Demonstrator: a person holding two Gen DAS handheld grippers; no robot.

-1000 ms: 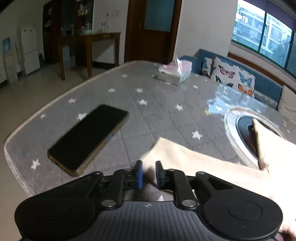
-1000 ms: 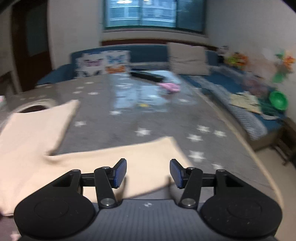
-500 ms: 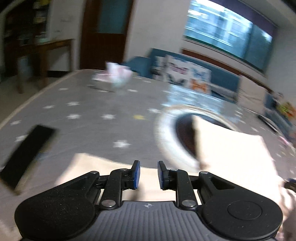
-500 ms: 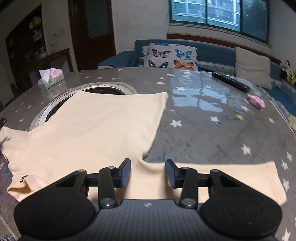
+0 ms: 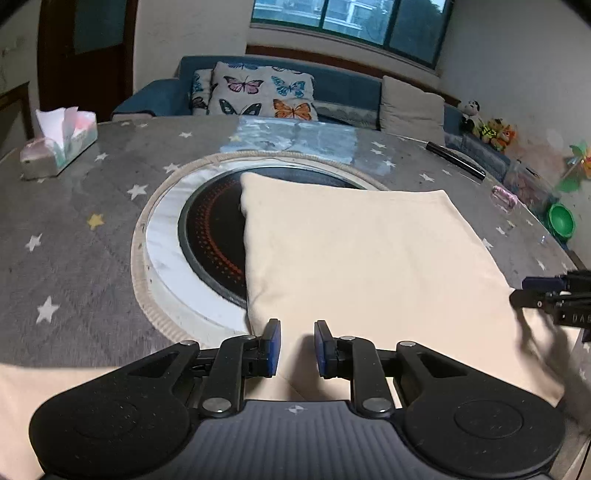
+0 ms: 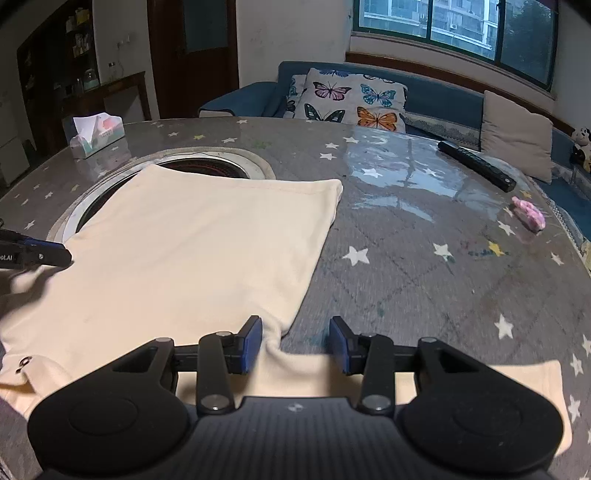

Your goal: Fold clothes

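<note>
Left tongs: left tongs [image 5: 297, 347] are hovering low over the near edge of the shirt, pointing toward the far sofa, blue pads standing a little apart with nothing between them; they are also showing at the left edge of the right wrist view [image 6: 55, 254].
Right tongs: right tongs [image 6: 295, 345] are sitting low and level at the near right of the shirt, pads spread wide and gripping nothing; their tips are peeking in at the right edge of the left wrist view [image 5: 532, 291].
Shirt: cream shirt [image 6: 192, 251] is lying flat on the counter, body stretching away from both tongs, its far left corner overhanging the round cooktop [image 5: 210, 236].
Shirt and tongs: right sleeve [image 6: 480, 384] is running rightward under the right tongs, the armpit fold sitting just ahead of the left pad; in the left view the cloth [image 5: 362, 258] is passing beneath the pads, and whether they are touching it cannot be told.
Counter: counter [image 6: 406, 258], covered in grey star-print cloth under a glossy sheet, is carrying a tissue box [image 6: 96, 134] at far left, a black remote [image 6: 476, 165] at far right and a small pink item [image 6: 529, 213] near the right edge.
Room: blue sofa [image 6: 436, 94] with a butterfly cushion [image 6: 351, 99] is standing beyond the counter under a wide window [image 6: 454, 22]; a dark wooden door [image 6: 192, 55] is showing at far left.
</note>
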